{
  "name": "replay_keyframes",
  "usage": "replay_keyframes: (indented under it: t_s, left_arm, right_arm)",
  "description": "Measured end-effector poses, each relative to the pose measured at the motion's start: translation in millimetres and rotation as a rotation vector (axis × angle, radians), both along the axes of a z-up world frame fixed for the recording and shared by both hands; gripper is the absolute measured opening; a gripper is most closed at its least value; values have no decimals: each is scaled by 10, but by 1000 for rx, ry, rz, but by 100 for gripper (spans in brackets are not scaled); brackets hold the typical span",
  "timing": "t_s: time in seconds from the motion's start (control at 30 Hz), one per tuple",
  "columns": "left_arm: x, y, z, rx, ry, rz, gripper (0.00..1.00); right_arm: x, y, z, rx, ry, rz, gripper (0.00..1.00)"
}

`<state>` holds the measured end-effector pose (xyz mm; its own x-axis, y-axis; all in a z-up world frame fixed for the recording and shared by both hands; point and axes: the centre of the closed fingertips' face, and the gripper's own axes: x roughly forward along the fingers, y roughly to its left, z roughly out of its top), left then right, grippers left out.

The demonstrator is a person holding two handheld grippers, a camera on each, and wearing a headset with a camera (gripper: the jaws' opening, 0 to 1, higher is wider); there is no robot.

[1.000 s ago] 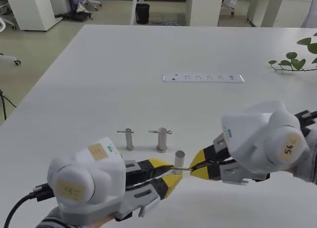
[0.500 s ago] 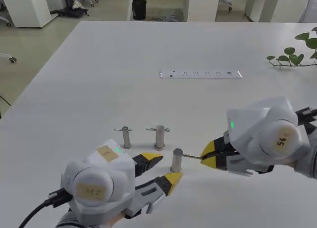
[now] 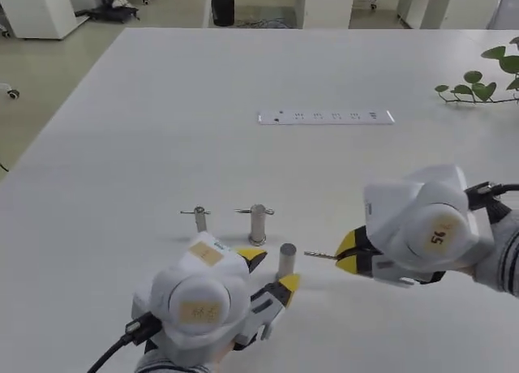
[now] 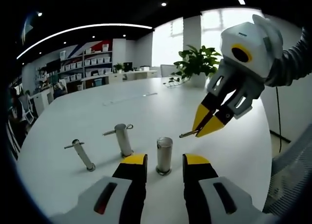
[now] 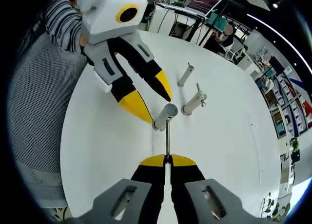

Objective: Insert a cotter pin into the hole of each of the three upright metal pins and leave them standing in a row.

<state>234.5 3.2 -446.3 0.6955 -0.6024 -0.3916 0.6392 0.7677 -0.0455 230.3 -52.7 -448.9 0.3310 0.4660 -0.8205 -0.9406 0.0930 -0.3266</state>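
So that the lower-centre metal pin [image 3: 286, 259] cannot tip, my left gripper [image 3: 270, 269] brackets it, jaws apart; my right gripper [image 3: 347, 255] clamps the cotter pin [image 3: 319, 255] level.

White worktop [image 3: 162, 105]. On left claw [image 3: 270, 269], right claw [image 3: 345, 254]: white shells, black jaws, yellow tips. Silver pins [image 3: 258, 224], cotter pin [image 3: 319, 255]. Grey-striped sleeve [image 3: 507, 258].

White power strip [image 3: 326, 117] flat on pale surface [image 3: 162, 146], leafy plant [image 3: 485, 89] at right edge, black bin [image 3: 222, 8] beyond
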Motion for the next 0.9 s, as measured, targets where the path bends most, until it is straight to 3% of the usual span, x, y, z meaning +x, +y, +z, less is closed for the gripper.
replay_keyframes:
  t_s: [0.2,0.27,0.47,0.77,0.9]
  left_arm:
    - [67,-33,-101,-4,32,21,24]
    - [79,-38,-143,20,36,20,22]
    - [110,-94,-231,30,54,15,19]
    - [133,-136,-317,64,65,18,12]
    - [140,-130,-333,92,51,21,10]
  right_arm:
    - [0,38,-49,11,20,-17,0]
    - [9,54,-68,14,25,-27,0]
    - [29,74,-91,21,33,-46,0]
    - [37,91,-100,24,42,-44,0]
    - [39,97,-100,16,46,-43,0]
